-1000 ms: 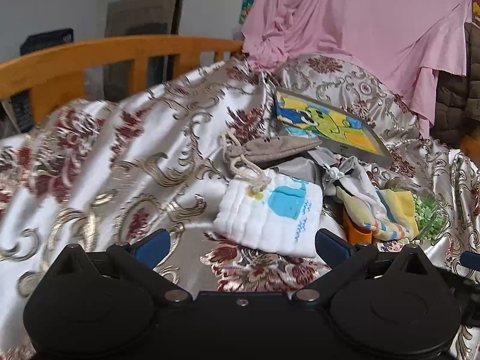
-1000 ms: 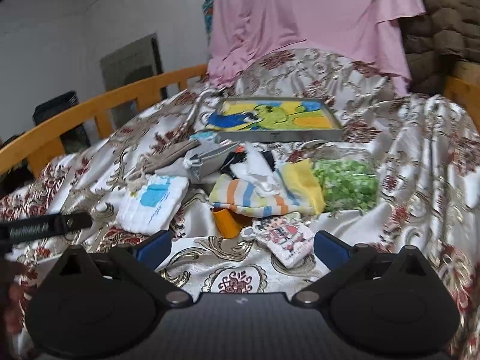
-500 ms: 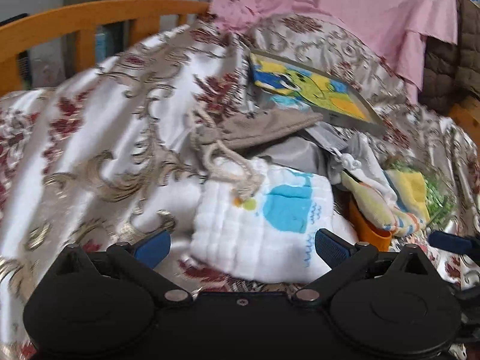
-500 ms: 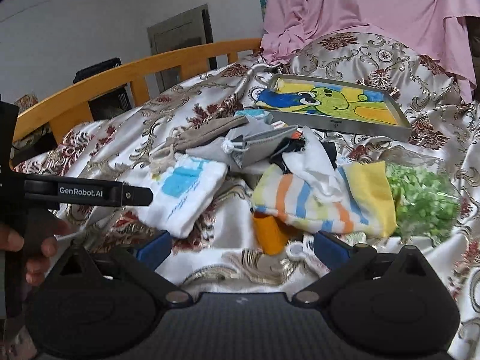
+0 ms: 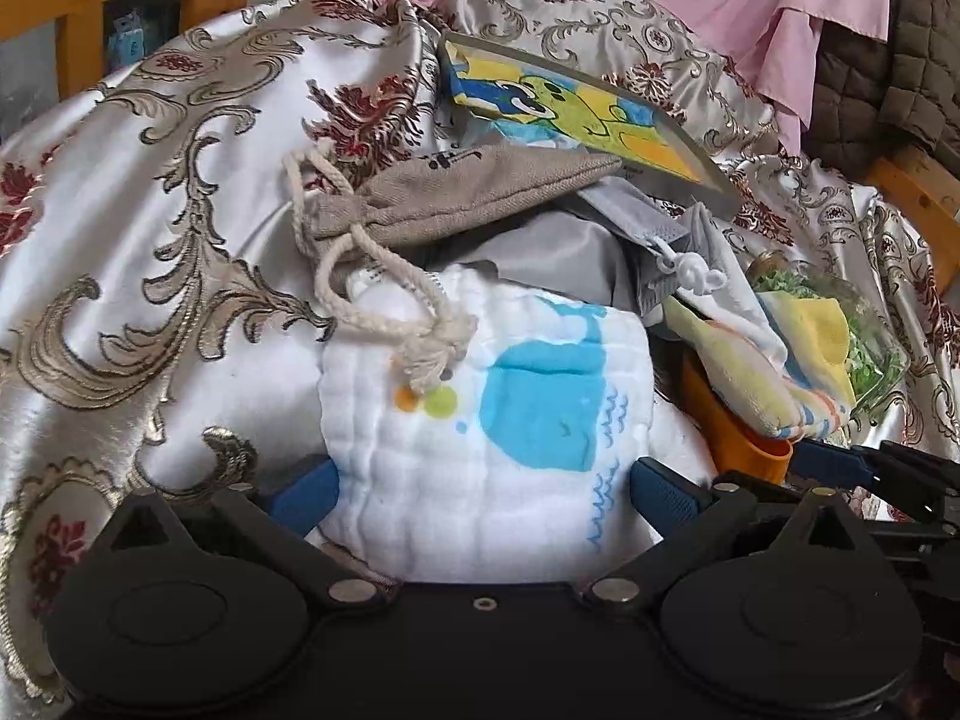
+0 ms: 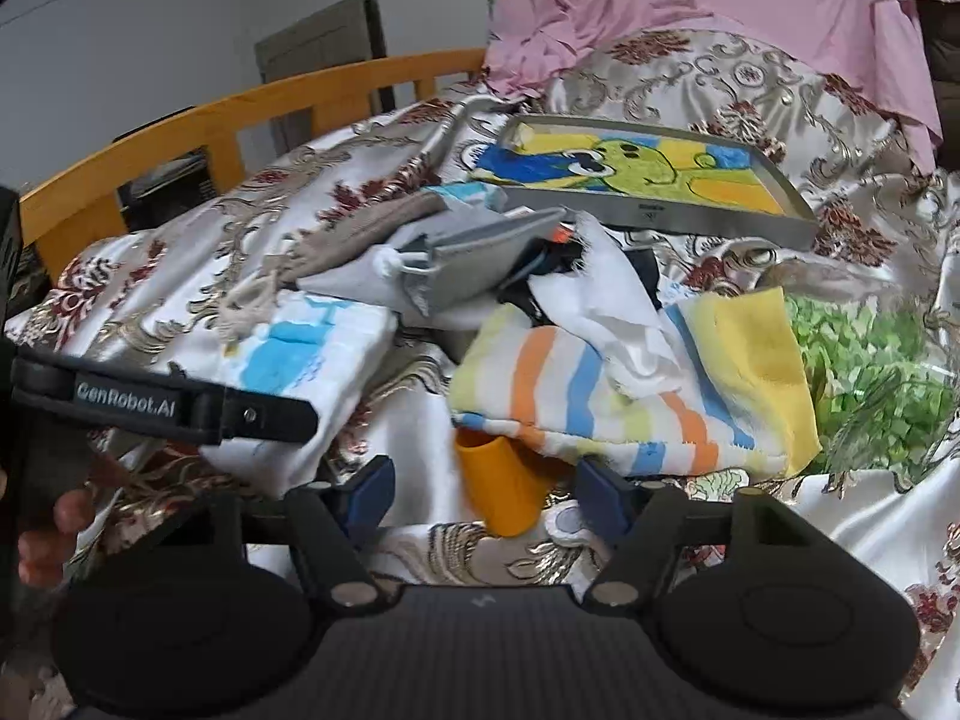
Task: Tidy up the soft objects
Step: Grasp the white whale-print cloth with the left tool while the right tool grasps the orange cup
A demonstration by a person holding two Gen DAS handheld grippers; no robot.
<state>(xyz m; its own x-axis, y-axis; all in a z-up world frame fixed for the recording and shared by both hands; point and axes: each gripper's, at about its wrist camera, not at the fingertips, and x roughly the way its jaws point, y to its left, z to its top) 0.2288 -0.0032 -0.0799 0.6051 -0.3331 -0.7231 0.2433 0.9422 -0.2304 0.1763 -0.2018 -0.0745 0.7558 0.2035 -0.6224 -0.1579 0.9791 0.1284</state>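
White whale cloth [image 5: 480, 450] lies between the left gripper's [image 5: 483, 489] open jaws; right gripper's [image 6: 483, 489] jaws are closing around the orange cup [image 6: 501, 489].

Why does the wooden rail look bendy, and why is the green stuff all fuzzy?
Right wrist view: the fisheye lens curves the wooden rail, and the green leaves sit blurred near the frame's edge. Left wrist view: the whale cloth is sharp, while daylight shines off the satin bedspread.

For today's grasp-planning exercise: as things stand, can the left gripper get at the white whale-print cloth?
Probably yes. The left gripper already straddles the white whale-print cloth, its near edge between the open fingers. Only the beige pouch's cord lies across the far end, and might drag along.
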